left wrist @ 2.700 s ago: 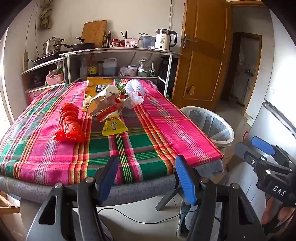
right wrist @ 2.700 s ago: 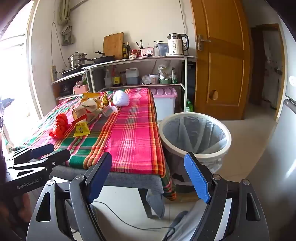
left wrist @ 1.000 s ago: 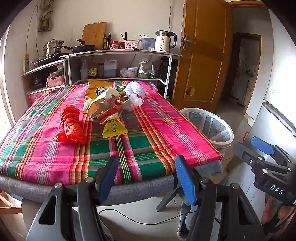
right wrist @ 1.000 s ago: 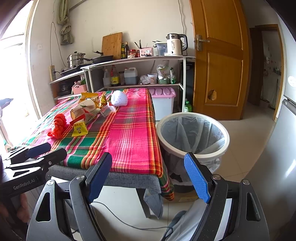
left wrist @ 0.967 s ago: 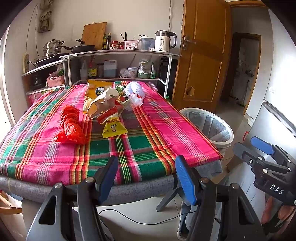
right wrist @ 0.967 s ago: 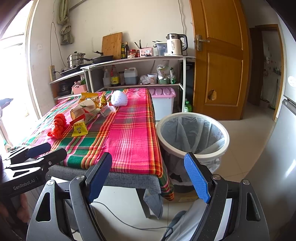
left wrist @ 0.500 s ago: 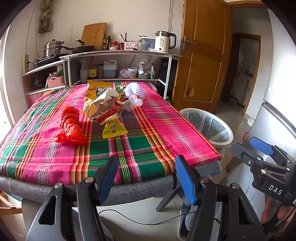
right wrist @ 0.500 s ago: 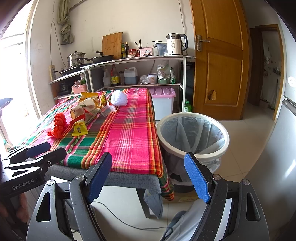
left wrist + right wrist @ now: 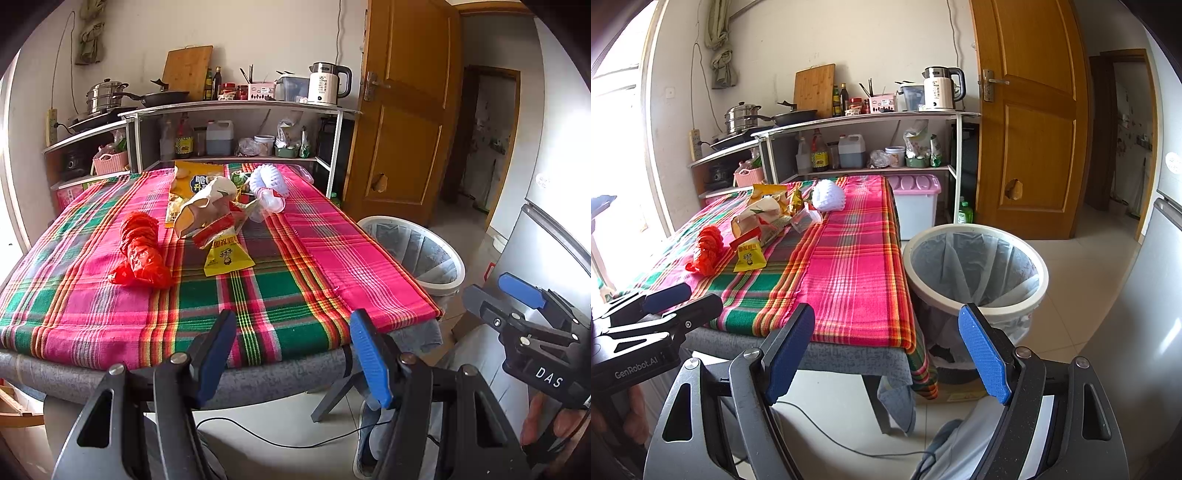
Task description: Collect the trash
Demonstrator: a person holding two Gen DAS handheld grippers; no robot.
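Trash lies on the plaid-covered table (image 9: 295,295): a crumpled red plastic bag (image 9: 140,254), a yellow snack packet (image 9: 227,258), a crumpled paper bag (image 9: 207,199), a yellow chip bag (image 9: 195,177), a clear plastic cup (image 9: 271,201) and a white foam net (image 9: 267,177). A lined white trash bin (image 9: 975,269) stands on the floor right of the table. My left gripper (image 9: 291,350) is open and empty at the table's near edge. My right gripper (image 9: 886,347) is open and empty, low between the table corner and the bin.
A shelf unit (image 9: 236,107) with a kettle, pans and bottles stands behind the table. A wooden door (image 9: 399,110) is at the back right. A fridge (image 9: 554,236) is at the far right. A pink lidded box (image 9: 916,199) sits under the shelf. A cable lies on the floor.
Both grippers have drifted slightly; the views have shifted a little. Both stay open and empty, and the trash has not moved.
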